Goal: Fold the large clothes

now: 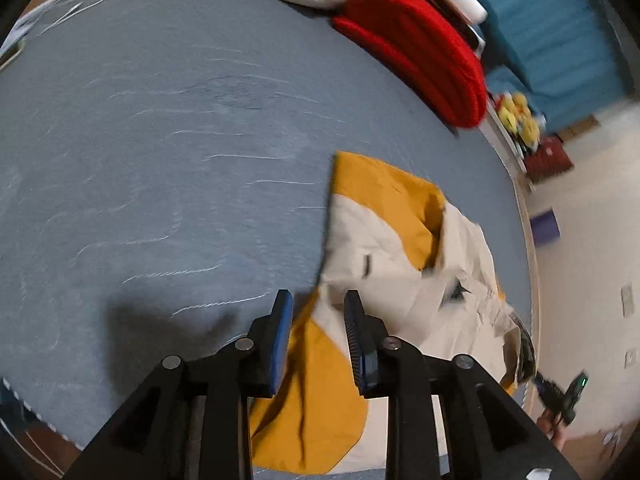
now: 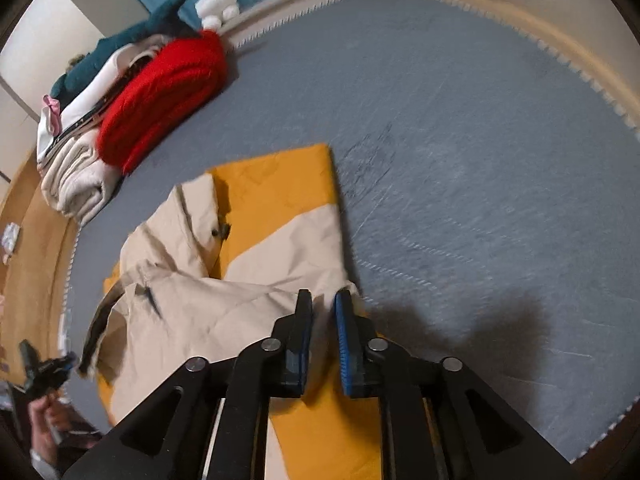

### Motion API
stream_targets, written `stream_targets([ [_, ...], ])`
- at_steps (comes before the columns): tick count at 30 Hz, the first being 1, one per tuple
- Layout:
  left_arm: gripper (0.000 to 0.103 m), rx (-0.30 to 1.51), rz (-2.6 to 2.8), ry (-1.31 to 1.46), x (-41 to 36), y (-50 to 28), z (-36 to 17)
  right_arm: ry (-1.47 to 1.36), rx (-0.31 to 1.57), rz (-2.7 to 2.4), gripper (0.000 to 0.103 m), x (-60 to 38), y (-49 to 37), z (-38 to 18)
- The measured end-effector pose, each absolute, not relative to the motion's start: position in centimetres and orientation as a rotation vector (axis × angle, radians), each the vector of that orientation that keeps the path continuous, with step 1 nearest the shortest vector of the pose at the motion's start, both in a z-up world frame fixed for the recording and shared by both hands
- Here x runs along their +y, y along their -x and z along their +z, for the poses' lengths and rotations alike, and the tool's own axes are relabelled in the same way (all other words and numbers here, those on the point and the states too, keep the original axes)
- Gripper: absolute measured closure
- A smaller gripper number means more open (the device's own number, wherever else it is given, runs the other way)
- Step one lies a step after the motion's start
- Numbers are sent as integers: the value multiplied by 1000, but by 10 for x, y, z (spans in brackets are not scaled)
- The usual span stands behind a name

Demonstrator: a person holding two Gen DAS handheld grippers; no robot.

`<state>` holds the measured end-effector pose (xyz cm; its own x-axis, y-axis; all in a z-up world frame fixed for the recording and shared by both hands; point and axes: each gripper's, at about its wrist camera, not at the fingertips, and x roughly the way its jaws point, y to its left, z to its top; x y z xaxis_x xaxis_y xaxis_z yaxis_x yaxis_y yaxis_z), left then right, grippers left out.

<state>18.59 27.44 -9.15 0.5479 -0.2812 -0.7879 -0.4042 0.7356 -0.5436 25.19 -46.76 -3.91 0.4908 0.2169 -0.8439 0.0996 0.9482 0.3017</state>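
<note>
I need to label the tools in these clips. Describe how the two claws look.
Both look alike. The left claw and right claw each have two flat black fingers with ribbed blue pads on their inner faces. The fingers sit on black angular linkage arms with triangular cut-outs, joined by round silver pins. No cables, sleeves or markings are visible.

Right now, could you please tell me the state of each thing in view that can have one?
Jacket: yellow and beige, partly folded, lying flat on the grey mat.
Left gripper: open, above the jacket's edge, gripping nothing.
Right gripper: open, over the jacket, gripping nothing.
Red garment: folded, at the mat's edge.
Cream garment: folded, next to the red one.
</note>
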Motion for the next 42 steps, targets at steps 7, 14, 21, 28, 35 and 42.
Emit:
stream_targets([
  [7,68,1186,25,619,246,-193,-114,-318,1142,70,69,-473,-242,-54],
  [14,66,1245,28,551,224,-216,-126,-238,1313,95,64,-446,-258,-94],
  [21,66,1260,52,573,217,-240,-133,-195,1345,69,64,-435,-273,-110],
  [28,100,1272,54,522,208,-257,-138,-137,1241,89,99,-421,-276,-86],
  [35,102,878,119,469,217,-251,-58,-209,952,72,101,-427,-272,-26],
  [42,103,1029,192,510,225,-280,-98,-147,1059,-5,101,-417,-310,-64],
])
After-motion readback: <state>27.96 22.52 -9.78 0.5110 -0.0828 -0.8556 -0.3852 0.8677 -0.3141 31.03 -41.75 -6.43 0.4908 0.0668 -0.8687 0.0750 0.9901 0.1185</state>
